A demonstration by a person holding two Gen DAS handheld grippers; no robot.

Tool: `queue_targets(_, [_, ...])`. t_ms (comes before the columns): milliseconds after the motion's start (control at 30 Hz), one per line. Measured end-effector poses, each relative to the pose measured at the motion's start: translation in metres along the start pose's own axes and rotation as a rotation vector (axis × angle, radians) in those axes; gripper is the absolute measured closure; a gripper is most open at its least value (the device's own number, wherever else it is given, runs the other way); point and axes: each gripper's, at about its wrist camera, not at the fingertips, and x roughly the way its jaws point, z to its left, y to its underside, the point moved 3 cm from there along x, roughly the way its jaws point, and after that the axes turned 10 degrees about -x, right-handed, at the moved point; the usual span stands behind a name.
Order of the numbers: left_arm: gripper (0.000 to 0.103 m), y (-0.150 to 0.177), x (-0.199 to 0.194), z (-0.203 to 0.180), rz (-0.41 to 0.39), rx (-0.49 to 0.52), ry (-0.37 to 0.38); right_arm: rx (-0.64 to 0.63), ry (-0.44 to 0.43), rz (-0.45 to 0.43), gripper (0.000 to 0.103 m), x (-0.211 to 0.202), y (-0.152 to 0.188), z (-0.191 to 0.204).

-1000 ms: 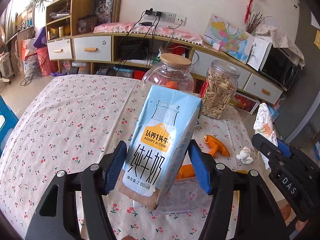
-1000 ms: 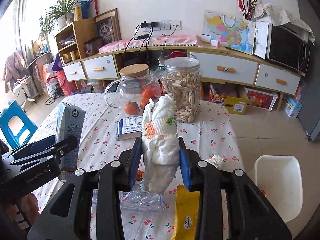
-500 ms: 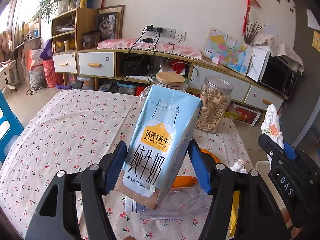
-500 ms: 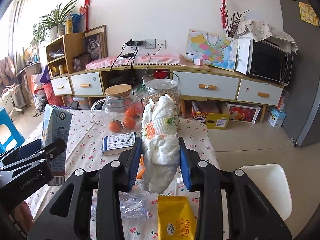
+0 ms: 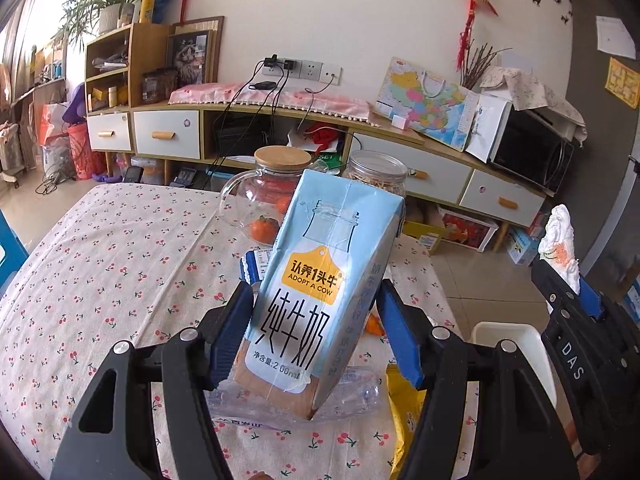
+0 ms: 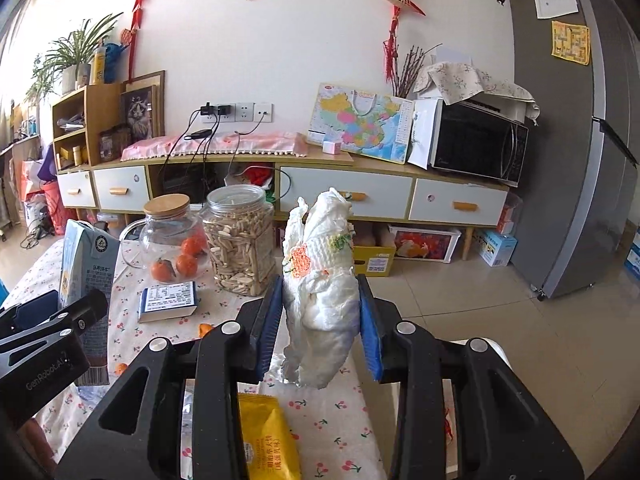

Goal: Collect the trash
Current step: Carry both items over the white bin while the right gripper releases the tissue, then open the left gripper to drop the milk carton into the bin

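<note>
My left fingers (image 5: 316, 332) clamp the tilted milk carton (image 5: 320, 280) while my right fingers (image 6: 320, 320) pinch crumpled tissue (image 6: 320, 288), glass jars at eleven o'clock.

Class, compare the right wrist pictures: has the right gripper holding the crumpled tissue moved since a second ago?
Yes. The right gripper, shut on the crumpled tissue, has swung right: the seed jar, earlier behind the tissue, now stands to its left.

White wall (image 6: 304, 40) — long sideboard (image 6: 280, 184) (tiled floor (image 6: 500, 320))
</note>
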Motion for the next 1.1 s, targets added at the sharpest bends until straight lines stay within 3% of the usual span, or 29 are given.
queue_targets(400, [0.040, 0.024, 0.001, -0.077, 0.030, 0.102, 0.075, 0.153, 0.192, 0.138, 0.067, 0.016, 0.037, -0.109])
queue_targets(467, [0.040, 0.027, 0.001, -0.092, 0.034, 0.126, 0.090, 0.203, 0.192, 0.165, 0.061, 0.022, 0.044, -0.128])
queue_targets(533, [0.040, 0.030, 0.002, -0.108, 0.042, 0.145, 0.110, 0.242, 0.170, 0.225, 0.040, 0.030, 0.053, -0.144])
queue_targets(600, [0.040, 0.034, 0.003, -0.123, 0.053, 0.162, 0.131, 0.303, 0.182, 0.244, 0.038, 0.031, 0.061, -0.161])
queue_targets(700, [0.040, 0.038, 0.005, -0.145, 0.071, 0.184, 0.161, 0.370, 0.213, 0.246, 0.023, 0.022, 0.066, -0.185])
queue_targets(900, [0.040, 0.050, 0.013, -0.192, 0.130, 0.230, 0.225, 0.403, 0.350, 0.211, 0.008, -0.004, 0.068, -0.222])
queue_targets(1100, [0.040, 0.069, 0.024, -0.234, 0.190, 0.271, 0.268, 0.408, 0.461, 0.186, 0.007, -0.024, 0.069, -0.254])
